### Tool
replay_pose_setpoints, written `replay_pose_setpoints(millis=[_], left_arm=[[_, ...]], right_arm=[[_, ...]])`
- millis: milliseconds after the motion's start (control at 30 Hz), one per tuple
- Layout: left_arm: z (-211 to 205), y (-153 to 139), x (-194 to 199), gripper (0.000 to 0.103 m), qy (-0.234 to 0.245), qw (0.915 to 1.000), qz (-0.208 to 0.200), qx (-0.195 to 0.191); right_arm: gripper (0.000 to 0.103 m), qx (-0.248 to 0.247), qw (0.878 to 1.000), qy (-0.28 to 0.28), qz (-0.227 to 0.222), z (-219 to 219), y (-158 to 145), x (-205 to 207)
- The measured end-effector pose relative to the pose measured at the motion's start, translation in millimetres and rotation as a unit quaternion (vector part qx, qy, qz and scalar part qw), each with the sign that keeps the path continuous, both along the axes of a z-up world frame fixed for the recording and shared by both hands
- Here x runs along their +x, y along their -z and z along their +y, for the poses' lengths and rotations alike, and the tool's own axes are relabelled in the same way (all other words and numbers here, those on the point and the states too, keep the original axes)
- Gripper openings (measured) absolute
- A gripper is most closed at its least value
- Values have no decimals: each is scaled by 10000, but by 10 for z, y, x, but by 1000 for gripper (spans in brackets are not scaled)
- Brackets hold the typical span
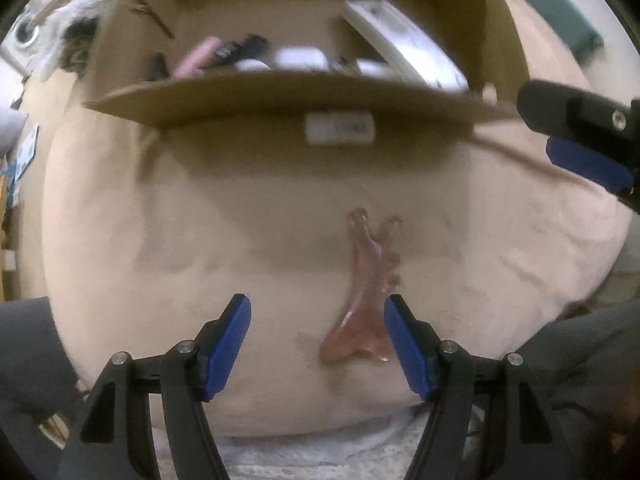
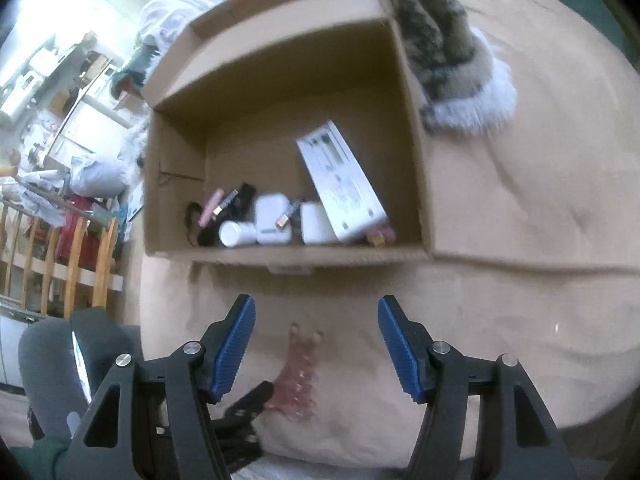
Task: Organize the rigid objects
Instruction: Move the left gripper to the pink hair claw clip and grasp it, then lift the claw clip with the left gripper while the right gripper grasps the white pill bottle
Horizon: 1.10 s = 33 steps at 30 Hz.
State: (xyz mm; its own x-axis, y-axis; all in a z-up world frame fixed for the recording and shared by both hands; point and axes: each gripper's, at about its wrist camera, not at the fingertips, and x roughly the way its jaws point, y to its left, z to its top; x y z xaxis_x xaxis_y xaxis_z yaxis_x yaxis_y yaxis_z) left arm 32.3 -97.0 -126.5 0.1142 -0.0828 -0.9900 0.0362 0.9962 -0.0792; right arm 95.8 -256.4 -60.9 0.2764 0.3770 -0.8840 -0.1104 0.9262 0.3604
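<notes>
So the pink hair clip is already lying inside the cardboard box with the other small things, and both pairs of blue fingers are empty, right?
Not quite. The pink hair clip is not in the cardboard box; it lies on the beige blanket in front of it, as both wrist views show. The rest holds: both pairs of blue fingers are empty, and the box holds the other small things.

Left hand-held gripper (image 1: 318,344) pointing straight down, jaws apart, right hand-held gripper (image 2: 316,346) angled downward, jaws apart
</notes>
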Motion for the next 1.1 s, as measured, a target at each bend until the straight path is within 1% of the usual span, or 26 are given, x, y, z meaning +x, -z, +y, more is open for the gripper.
replay_pose_setpoints(millis=[67,133,167,200,267,300,333,367,400,433,567,667,700,733,767,833,900,1000,1100], left_arm=[[-119,89,-17,66,154,9998,49,91],[-209,188,-23,66,284,9994,175,33],[-237,235,-19,66,334,9991,245,63],[-255,273,-11,66,345,9989,295,90],[-277,298,-6,66,304,9992,246,80],[-298,302,-3,61,339,9991,222,104],[-332,303,-6,45,432,9988,192,91],[-381,306,-13,37,559,9982,218,39],[-431,297,-23,34,650,9976,192,165],[-452,292,-27,31,681,9973,179,207],[-515,262,-69,29,834,9960,81,312],[-554,192,-114,28,836,9960,-1,314],[-547,161,-142,27,821,9962,-23,276],[-521,120,-146,18,818,9964,-62,213],[-481,62,-146,18,811,9965,-121,160],[-424,-84,-162,17,762,9963,-321,225],[-375,-164,-164,16,773,9959,-397,232],[-295,-188,-187,16,641,9973,-323,126],[-113,-173,-115,16,387,9990,-205,-35]], right_arm=[[67,-19,9999,106,92,-66,95,-30],[67,10,9996,214,185,-136,155,-26],[67,39,9994,265,207,-175,174,-11],[67,41,9993,306,222,-200,185,4],[67,56,9989,397,260,-259,214,17],[67,65,9988,414,271,-272,220,13],[67,72,9988,411,272,-275,222,10],[67,69,9989,392,258,-268,218,7],[67,62,9990,372,243,-258,212,5],[67,39,9991,355,230,-244,202,8],[67,62,9993,327,190,-225,181,7],[67,76,9992,330,202,-217,189,12],[67,75,9992,333,211,-215,195,17],[67,69,9991,346,222,-220,203,19],[67,62,9990,365,237,-230,212,24],[67,53,9986,438,298,-259,237,35],[67,78,9980,507,368,-279,258,45],[67,62,9981,488,374,-247,264,58],[67,10,9982,440,398,-193,284,71]])
